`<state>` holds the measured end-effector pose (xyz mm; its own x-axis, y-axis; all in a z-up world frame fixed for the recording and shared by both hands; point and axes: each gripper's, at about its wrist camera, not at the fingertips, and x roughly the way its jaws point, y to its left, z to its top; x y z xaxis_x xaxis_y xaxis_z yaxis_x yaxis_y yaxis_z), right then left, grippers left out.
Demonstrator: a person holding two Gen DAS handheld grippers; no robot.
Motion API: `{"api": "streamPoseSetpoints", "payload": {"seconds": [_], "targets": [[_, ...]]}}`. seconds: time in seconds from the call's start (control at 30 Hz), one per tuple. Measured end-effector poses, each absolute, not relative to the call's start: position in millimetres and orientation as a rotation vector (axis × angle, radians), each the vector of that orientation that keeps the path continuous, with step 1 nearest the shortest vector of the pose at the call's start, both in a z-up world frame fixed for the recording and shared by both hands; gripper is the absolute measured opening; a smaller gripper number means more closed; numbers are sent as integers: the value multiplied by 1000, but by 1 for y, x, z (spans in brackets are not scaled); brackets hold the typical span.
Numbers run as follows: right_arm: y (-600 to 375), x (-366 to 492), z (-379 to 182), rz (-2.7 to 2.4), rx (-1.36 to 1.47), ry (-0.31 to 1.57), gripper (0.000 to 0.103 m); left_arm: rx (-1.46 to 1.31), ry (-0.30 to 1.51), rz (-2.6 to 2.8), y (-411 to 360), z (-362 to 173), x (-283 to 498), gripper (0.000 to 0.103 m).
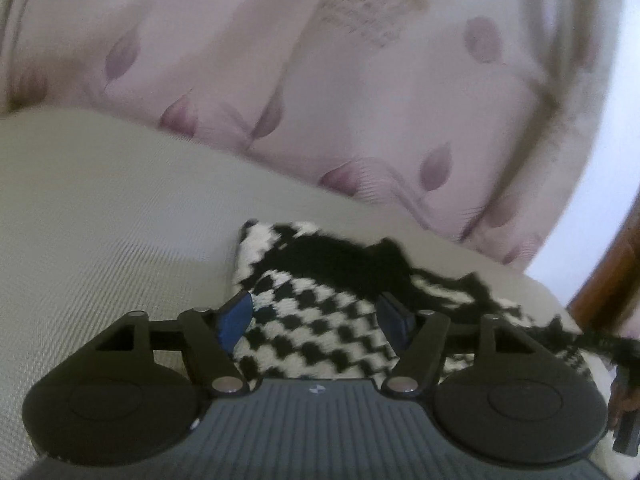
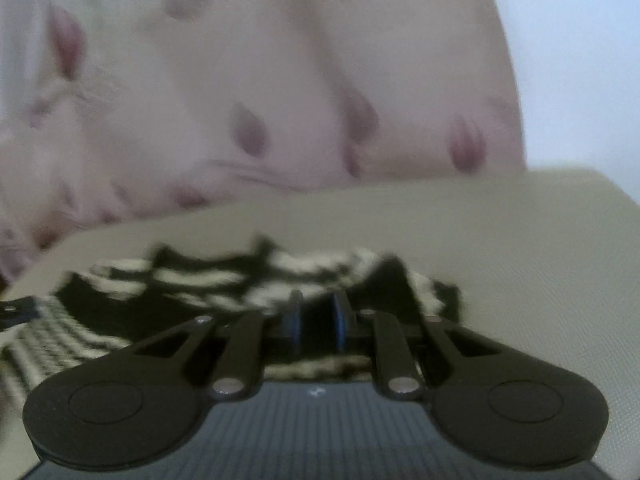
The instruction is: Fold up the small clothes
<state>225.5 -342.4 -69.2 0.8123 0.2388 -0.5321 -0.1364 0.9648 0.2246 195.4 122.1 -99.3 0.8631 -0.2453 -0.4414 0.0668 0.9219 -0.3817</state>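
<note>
A small black-and-white checkered knit garment lies bunched on a cream cushion. My left gripper is open, its blue pads wide apart on either side of the checkered cloth, low over it. In the right wrist view the same garment is blurred. My right gripper has its jaws close together on a dark fold of the garment. The right gripper's body shows at the left wrist view's right edge.
A pink pillow or bedcover with purple leaf print rises behind the cushion and also shows in the right wrist view. A brown wooden edge stands at the far right. The cushion's edge drops off toward a pale wall.
</note>
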Motion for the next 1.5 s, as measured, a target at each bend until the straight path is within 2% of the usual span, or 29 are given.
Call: {"api": "streamPoseSetpoints", "payload": {"seconds": [0.1,0.17,0.2,0.6,0.7,0.73,0.83,0.9,1.07,1.23,1.37,1.5], "targets": [[-369,235,-86,169,347,602,12,-388,494,-157,129,-106,193,68],[-375,233,-89,170,404,595,12,-388,497,-133,130,-107,192,78],[-376,231,-91,173,404,586,12,-400,512,-120,130,-108,193,78],[-335,222,-85,120,97,522,14,-427,466,-48,139,-110,184,81],[-332,207,-69,100,128,484,15,-402,453,-43,135,-108,180,82],[-331,196,-65,116,157,442,18,-392,452,-37,134,-108,180,84],[-321,169,-60,150,139,391,35,-363,454,-17,129,-106,180,90],[-314,156,-64,162,110,395,56,-342,455,-2,126,-105,180,93],[-307,148,-81,146,87,474,58,-292,464,33,118,-103,182,94],[-301,148,-90,116,71,478,59,-247,471,63,112,-102,183,97],[-298,150,-91,129,50,495,79,-219,474,80,109,-101,183,99],[-291,151,-92,132,14,513,85,-198,478,89,106,-101,183,102]]}}
